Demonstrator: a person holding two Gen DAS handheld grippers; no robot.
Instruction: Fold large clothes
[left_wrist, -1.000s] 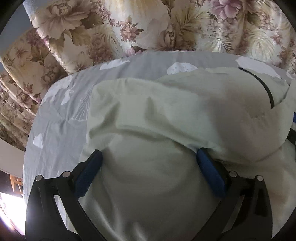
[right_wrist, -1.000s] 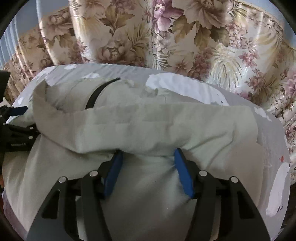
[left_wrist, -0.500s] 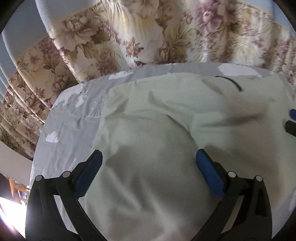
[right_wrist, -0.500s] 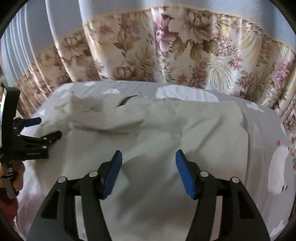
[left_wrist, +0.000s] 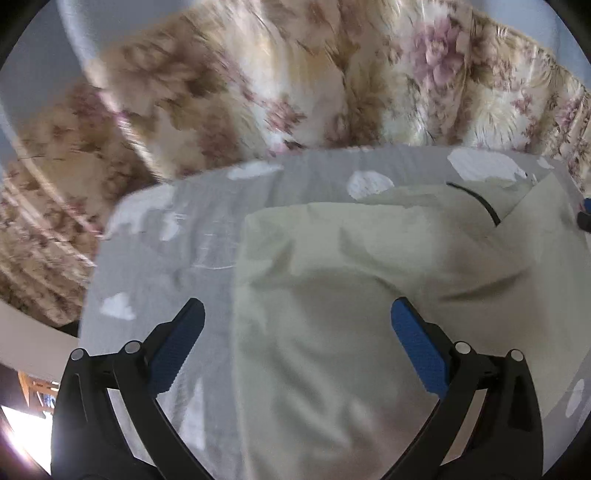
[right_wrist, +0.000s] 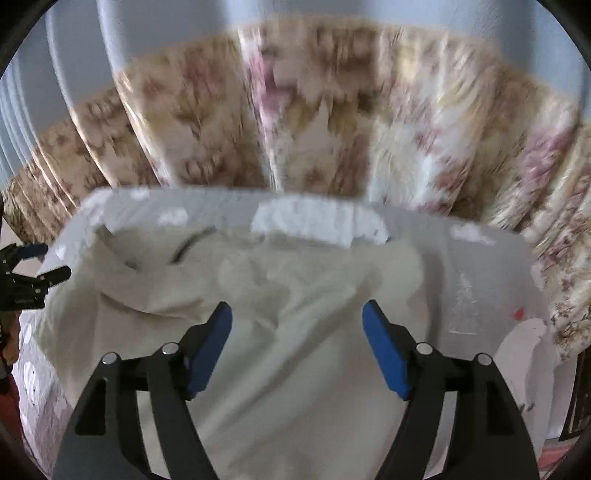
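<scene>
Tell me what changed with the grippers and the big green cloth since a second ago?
Both grippers pulled back from the pale green garment. A second ago the left gripper and right gripper pressed their open fingers against a raised fold; that fold has since dropped forward and lies flat. Now both hover above it, gripping nothing. The jaws stayed open, and the garment stayed on the grey bedsheet before the floral curtain.

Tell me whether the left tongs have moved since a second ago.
Yes. The left tongs drew back and leftward: the garment edge now lies between them, against the grey bedsheet.
</scene>
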